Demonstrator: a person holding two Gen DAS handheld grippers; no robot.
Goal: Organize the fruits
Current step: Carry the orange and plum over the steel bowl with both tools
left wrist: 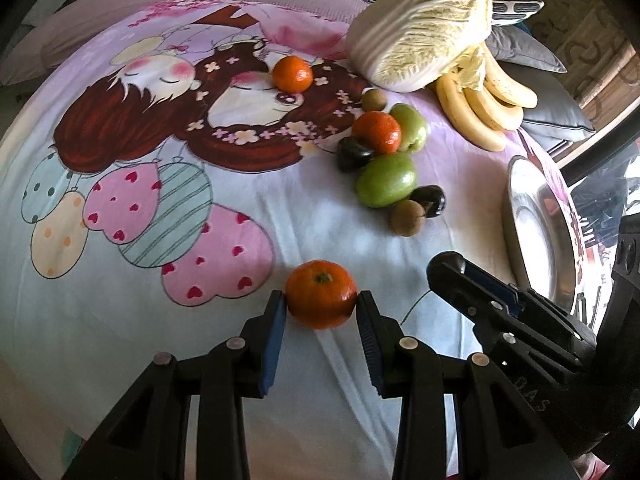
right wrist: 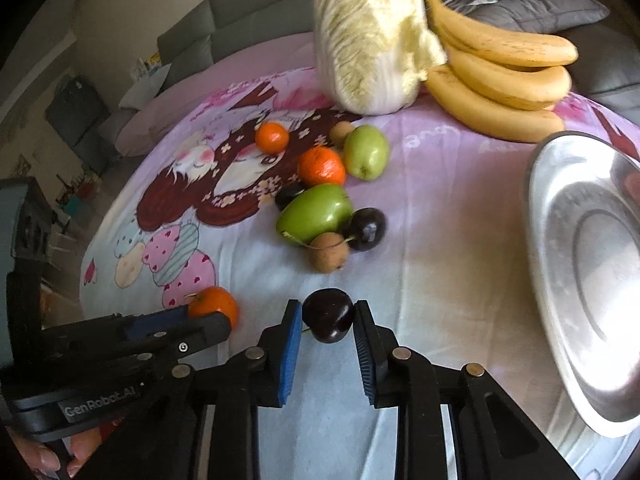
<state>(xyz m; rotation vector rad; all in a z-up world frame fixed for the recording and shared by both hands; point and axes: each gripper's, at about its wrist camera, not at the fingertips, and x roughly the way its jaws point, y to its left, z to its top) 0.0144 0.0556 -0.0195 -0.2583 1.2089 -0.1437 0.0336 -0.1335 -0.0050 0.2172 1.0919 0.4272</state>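
A home, a living room or bedroom by the look of it. A cartoon-print sheet (left wrist: 160, 216) in pink and pale blue covers a soft, creased surface, with grey cushions (left wrist: 532, 52) and a grey sofa (right wrist: 240, 28) behind. Groceries lie loose on the sheet: a cabbage (left wrist: 416, 28), bananas (right wrist: 500, 80) and a steel plate (right wrist: 592, 280).

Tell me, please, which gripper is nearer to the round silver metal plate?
Right. The right gripper, shut on a dark plum, sits just left of the round silver metal plate; the left gripper, clamping an orange mandarin, is farther left.
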